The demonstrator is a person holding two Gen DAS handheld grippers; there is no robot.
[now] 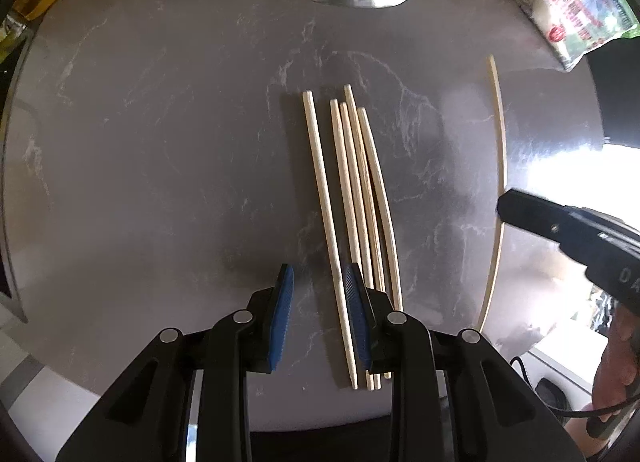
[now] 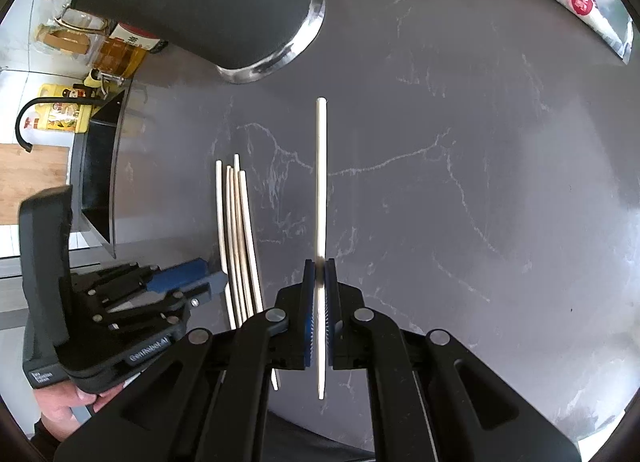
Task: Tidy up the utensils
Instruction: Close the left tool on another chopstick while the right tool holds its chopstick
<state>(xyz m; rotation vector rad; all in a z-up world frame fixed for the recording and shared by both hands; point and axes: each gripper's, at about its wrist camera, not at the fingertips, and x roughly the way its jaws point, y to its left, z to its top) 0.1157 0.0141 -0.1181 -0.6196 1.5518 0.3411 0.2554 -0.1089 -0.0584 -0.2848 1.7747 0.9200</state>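
Right tool (image 2: pixel 320 262): jaws closed on one pale wooden chopstick (image 2: pixel 321 166), gripped nearer its tapered rear end, most of its length projecting ahead. Risk: this off-centre hold may let it pivot or slip during transfer.

Left tool (image 1: pixel 318 276): jaws parted, empty, straddling the leftmost stick of the chopstick bundle (image 1: pixel 352 202), five lying roughly parallel on the table (image 1: pixel 160 142); an inadvertent nudge could scatter them.

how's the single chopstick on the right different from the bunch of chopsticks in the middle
The single chopstick is clamped between the right gripper fingers; the bunch of chopsticks lies loose on the grey countertop. The single chopstick stands alone, apart to the right; the bunch is five sticks side by side, some overlapping, by the open left gripper. Both are pale wood and point roughly the same way.
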